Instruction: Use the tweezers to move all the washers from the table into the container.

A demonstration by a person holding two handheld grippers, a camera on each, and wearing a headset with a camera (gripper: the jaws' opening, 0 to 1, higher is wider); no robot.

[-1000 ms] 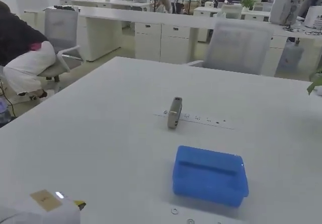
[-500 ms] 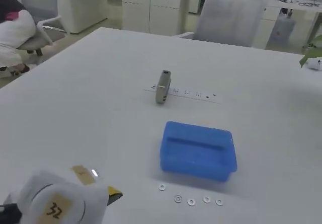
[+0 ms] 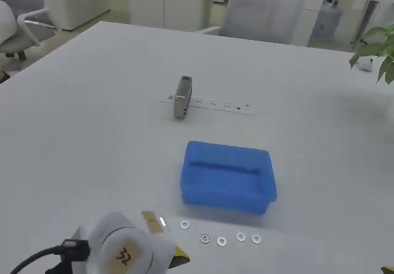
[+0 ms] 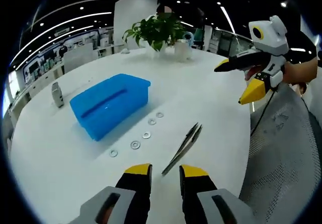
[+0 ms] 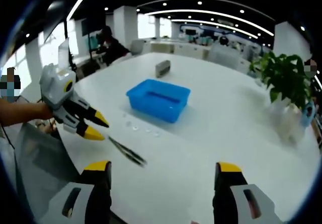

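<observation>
A blue container stands on the white table, with several small washers in a row just in front of it. The container and the washers lie ahead of my left gripper, whose jaws are a little apart with nothing between them. Metal tweezers lie on the table just past its tips. My right gripper stands wide open and empty, with the tweezers, washers and container ahead of it. The left gripper sits at the bottom left of the head view.
A grey device stands on a socket strip behind the container. A potted plant stands near the table's right end, and an office chair is at the far edge. A hand holds the right gripper off the table edge.
The head camera has tilted down, bringing the washers into sight. The left gripper has come further into the picture from the bottom left.
</observation>
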